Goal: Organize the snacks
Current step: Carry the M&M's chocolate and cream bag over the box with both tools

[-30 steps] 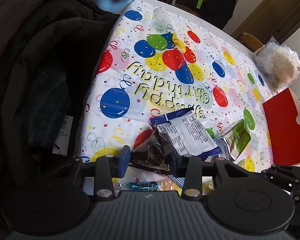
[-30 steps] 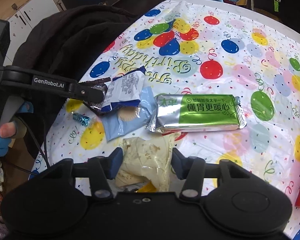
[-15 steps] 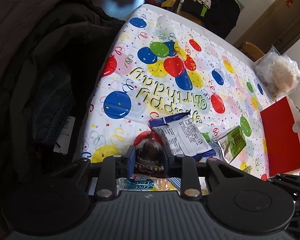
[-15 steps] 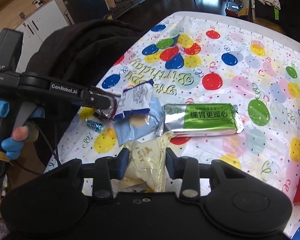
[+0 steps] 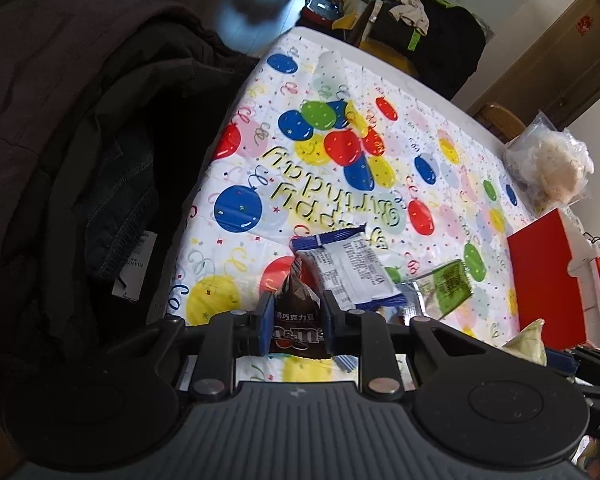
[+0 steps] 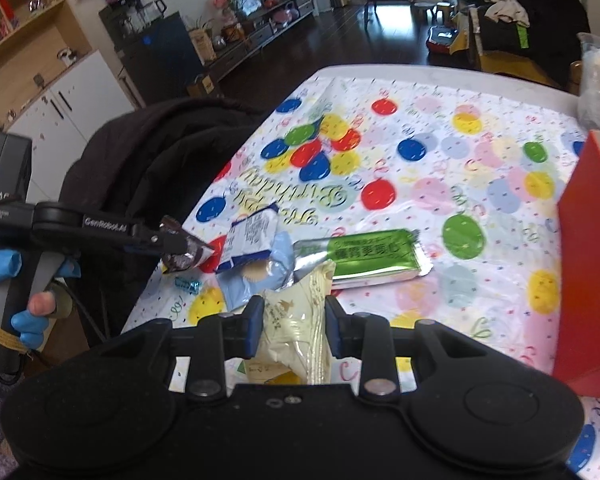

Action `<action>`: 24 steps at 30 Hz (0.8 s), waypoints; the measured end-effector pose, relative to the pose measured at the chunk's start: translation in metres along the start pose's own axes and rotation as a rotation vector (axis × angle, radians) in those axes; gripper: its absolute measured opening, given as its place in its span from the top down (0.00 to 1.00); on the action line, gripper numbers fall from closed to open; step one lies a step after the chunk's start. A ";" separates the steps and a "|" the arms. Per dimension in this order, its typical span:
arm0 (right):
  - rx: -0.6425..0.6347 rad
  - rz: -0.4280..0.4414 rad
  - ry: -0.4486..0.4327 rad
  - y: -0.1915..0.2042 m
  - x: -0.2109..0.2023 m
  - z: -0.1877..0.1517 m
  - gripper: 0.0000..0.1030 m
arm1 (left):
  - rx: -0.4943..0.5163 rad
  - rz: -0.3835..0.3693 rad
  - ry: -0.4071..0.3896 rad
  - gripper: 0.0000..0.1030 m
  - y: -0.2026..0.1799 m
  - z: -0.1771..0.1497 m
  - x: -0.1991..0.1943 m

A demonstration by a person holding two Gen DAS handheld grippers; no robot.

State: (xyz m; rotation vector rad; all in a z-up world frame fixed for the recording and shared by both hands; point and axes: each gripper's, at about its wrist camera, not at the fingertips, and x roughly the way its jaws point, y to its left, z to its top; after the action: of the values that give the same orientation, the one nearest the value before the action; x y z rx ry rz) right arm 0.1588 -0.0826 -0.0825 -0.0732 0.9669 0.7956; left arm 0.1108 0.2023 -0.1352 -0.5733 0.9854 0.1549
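Both claws clamped and off the table's near-left corner, your left claw (image 5: 296,322) gripping the brown chocolate-candy pouch (image 5: 298,320), right claw (image 6: 294,322) the crinkly cream snack packet (image 6: 296,320), so carry them level toward the red cardboard box (image 6: 584,264).

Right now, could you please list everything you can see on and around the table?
Chocolate candy bag: one, brown, held in left tool.
Cream snack packet: one, pale yellow, held in right tool.
White-and-blue packet: one, on the light blue packet.
Light blue packet: one, left of the green bar.
Green foil bar: one, mid-table.
Small candy: one, teal, near table edge.
Red box: one, right side.
Clear bag: one, far right.
Tablecloth: one, balloon print.
Dark coat: one, left.
Left tool: shut.
Right tool: shut.
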 end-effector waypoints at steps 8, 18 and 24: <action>0.018 -0.015 -0.040 -0.023 -0.037 -0.001 0.70 | 0.022 -0.028 -0.033 0.77 -0.036 -0.007 -0.035; 0.055 -0.033 -0.128 -0.076 -0.088 0.002 0.70 | 0.147 -0.063 -0.069 0.77 -0.130 -0.013 -0.054; 0.088 -0.070 -0.172 -0.123 -0.116 0.001 0.70 | 0.240 -0.100 -0.075 0.77 -0.199 -0.016 -0.048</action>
State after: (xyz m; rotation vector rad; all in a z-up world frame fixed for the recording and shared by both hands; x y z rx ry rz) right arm 0.2011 -0.2373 -0.0283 0.0362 0.8310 0.6824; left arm 0.1467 0.0322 -0.0253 -0.3928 0.8855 -0.0307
